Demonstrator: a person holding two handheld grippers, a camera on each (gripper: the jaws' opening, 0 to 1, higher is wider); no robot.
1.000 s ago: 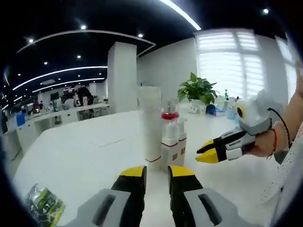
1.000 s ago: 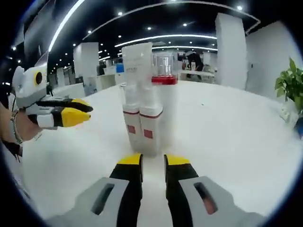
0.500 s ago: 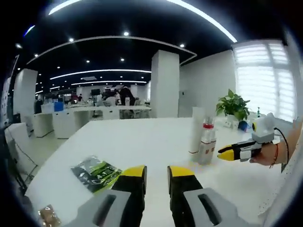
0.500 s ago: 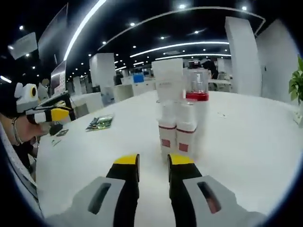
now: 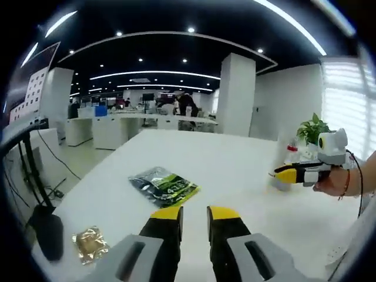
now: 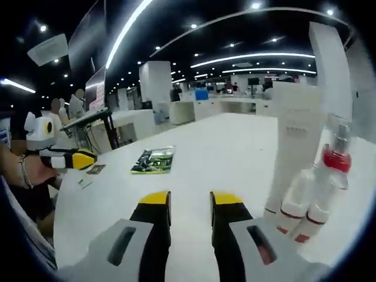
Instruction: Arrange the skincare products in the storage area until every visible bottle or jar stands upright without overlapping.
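In the left gripper view, a small crinkled gold sachet (image 5: 89,244) lies at the far left near the edge of the white table (image 5: 235,176). Right of it, further in, lies a flat glossy packet (image 5: 163,185) printed green and black; its writing is too small to read. The left gripper (image 5: 193,214) rises at the bottom centre, its yellow-tipped jaws a narrow gap apart, holding nothing and touching nothing. At the far right, the right gripper (image 5: 286,174) is held by a hand (image 5: 333,182), its yellow tip in front of the skincare bottles (image 5: 289,157), which are mostly hidden and blurred. A potted plant (image 5: 313,130) stands behind.

In the right gripper view, the left gripper (image 6: 86,158) shows at the far left, its jaws look nearly together. The green packet (image 6: 153,160) lies mid-table. The right gripper (image 6: 191,200) at the bottom centre has its jaws narrowly parted and empty. At the right stands a tall white tube (image 6: 295,154) with faint grey lettering that cannot be read, upright and close to two small white bottles (image 6: 302,210) with red bands and a clear bottle with a red collar (image 6: 334,157).
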